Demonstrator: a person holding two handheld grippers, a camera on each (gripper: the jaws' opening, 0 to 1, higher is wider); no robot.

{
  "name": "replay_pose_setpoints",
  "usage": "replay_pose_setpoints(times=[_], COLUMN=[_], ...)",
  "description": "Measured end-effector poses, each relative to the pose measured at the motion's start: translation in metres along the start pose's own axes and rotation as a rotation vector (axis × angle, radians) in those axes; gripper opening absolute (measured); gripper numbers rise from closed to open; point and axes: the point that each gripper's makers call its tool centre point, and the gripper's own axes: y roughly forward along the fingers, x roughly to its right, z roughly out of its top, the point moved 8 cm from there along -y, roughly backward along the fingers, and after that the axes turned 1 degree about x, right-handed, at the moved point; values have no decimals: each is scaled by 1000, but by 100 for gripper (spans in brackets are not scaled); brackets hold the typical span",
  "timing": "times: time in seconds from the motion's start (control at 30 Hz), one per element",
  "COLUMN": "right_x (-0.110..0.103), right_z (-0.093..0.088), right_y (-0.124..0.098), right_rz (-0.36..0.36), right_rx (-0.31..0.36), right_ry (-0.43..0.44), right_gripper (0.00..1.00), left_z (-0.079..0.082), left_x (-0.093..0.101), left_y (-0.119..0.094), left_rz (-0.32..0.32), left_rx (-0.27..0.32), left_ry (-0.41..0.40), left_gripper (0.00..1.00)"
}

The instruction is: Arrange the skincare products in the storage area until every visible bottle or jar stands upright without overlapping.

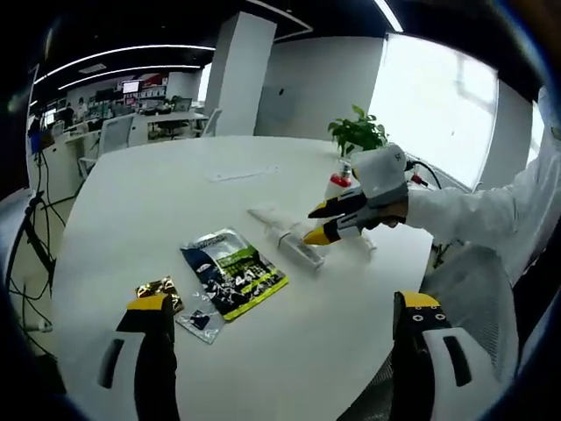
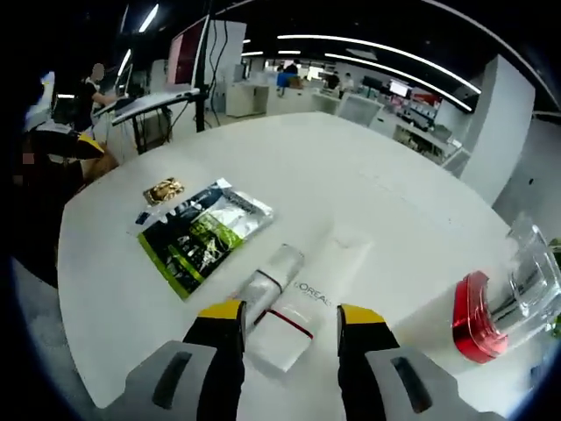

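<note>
A white L'Oreal tube (image 2: 302, 307) lies flat on the round white table (image 2: 368, 175), its capped end towards me. Beside it lies a clear, silvery bottle (image 2: 267, 285). My right gripper (image 2: 290, 314) is open, with a jaw on either side of the tube's capped end; I cannot tell whether they touch it. In the left gripper view the right gripper (image 1: 314, 223) hovers at the tube (image 1: 279, 226), held by a hand in a white sleeve. A bottle with a red collar and clear cap (image 2: 491, 303) stands to the right, also seen as the red-collared bottle (image 1: 337, 181). My left gripper (image 1: 285, 307) is wide open and holds nothing.
A green-and-black sachet (image 1: 235, 270) lies flat near the left gripper, with a gold packet (image 1: 159, 288) and a small clear sachet (image 1: 197, 320) beside it. A potted plant (image 1: 358, 132) stands at the table's far edge. Desks, chairs and people fill the office behind.
</note>
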Motion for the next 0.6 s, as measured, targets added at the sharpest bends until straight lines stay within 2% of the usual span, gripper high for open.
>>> replay_pose_setpoints(times=[0.27, 0.43, 0.53, 0.6], right_x=[4, 4, 5, 1], right_z=[3, 9, 9, 4], right_y=[3, 11, 15, 20], right_rz=[-33, -57, -59, -47], right_rx=[-15, -11, -46, -80], right_ry=[2, -23, -15, -16], right_gripper=[30, 30, 30, 34], left_z=[-4, -6, -7, -7], left_x=[-4, -5, -6, -6], left_y=[-4, -4, -3, -3], left_rz=[16, 17, 15, 13], left_rx=[3, -1, 0, 0], left_ry=[-13, -21, -24, -27], left_gripper=[97, 97, 97, 97])
